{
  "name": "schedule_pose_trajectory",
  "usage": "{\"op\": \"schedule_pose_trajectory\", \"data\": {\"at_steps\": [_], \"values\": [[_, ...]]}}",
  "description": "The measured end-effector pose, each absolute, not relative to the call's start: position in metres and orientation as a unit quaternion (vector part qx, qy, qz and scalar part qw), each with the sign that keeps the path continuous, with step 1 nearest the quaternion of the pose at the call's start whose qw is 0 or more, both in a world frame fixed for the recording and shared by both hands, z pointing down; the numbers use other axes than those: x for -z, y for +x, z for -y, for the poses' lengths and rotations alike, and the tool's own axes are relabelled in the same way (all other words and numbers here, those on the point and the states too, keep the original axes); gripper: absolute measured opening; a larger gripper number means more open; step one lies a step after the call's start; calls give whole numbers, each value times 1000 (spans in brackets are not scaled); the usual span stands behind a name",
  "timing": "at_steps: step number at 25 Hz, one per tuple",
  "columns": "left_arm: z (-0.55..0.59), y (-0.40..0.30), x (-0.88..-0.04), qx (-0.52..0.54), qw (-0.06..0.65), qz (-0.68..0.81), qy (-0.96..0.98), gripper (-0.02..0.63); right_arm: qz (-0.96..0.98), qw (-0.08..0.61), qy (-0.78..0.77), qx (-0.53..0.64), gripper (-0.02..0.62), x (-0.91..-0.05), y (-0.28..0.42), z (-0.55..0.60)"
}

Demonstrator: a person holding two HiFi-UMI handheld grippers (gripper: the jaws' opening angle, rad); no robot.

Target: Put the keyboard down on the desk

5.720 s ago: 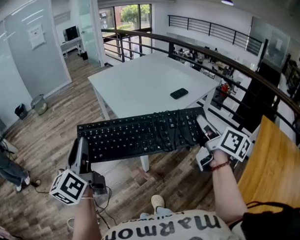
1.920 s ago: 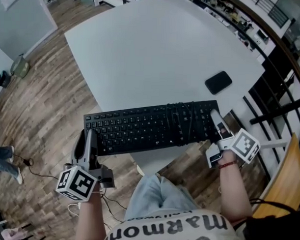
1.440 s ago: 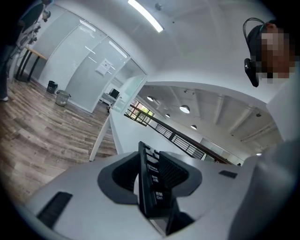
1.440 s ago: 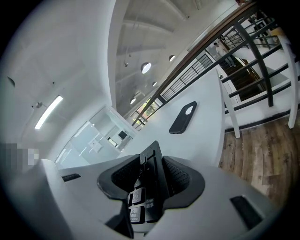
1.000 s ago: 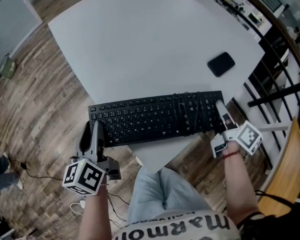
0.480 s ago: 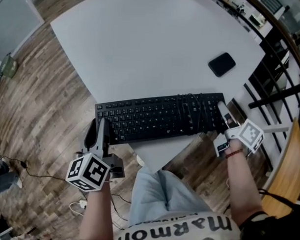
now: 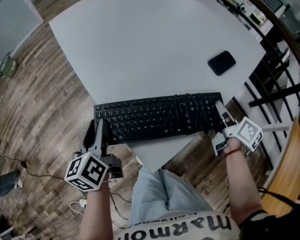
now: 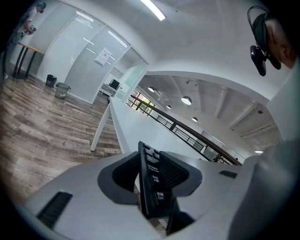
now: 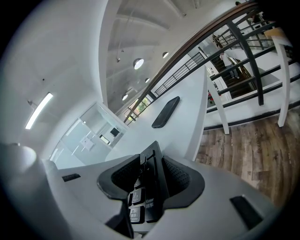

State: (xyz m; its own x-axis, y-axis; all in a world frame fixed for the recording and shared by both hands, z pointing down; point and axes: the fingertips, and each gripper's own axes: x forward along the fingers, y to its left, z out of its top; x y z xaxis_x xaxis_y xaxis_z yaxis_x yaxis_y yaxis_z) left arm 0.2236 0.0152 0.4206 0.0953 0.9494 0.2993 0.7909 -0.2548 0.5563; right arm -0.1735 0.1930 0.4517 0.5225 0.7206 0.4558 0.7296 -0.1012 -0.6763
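A long black keyboard (image 7: 157,117) stretches across the near corner of the white desk (image 7: 142,48); I cannot tell whether it touches the top. My left gripper (image 7: 99,126) is shut on the keyboard's left end, which overhangs the floor. My right gripper (image 7: 222,114) is shut on its right end, near the desk's right edge. In the left gripper view the keyboard edge (image 8: 151,180) stands wedged between the pads of that gripper (image 8: 152,173). The right gripper view shows key rows (image 9: 144,190) clamped in my right gripper (image 9: 149,176).
A black phone (image 7: 221,62) (image 9: 165,112) lies on the desk beyond the keyboard's right end. A black railing (image 7: 284,72) runs along the right side. A yellow wooden tabletop (image 7: 293,166) is at the far right. Wooden floor (image 7: 37,103) surrounds the desk.
Earlier the keyboard hung over the floor short of the desk; both grippers have carried it forward over the near corner. In the last second it shifted only slightly.
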Motion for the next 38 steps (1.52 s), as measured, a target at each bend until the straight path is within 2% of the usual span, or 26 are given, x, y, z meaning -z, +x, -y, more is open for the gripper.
{"op": "schedule_pose_trajectory", "data": {"at_steps": [7, 38], "values": [[-13, 223, -426, -315, 126, -594, 729, 129, 482, 428, -764, 26, 155, -449, -174, -198], [-7, 222, -443, -335, 97, -561, 751, 137, 465, 432, -773, 22, 157, -447, -167, -198]]}}
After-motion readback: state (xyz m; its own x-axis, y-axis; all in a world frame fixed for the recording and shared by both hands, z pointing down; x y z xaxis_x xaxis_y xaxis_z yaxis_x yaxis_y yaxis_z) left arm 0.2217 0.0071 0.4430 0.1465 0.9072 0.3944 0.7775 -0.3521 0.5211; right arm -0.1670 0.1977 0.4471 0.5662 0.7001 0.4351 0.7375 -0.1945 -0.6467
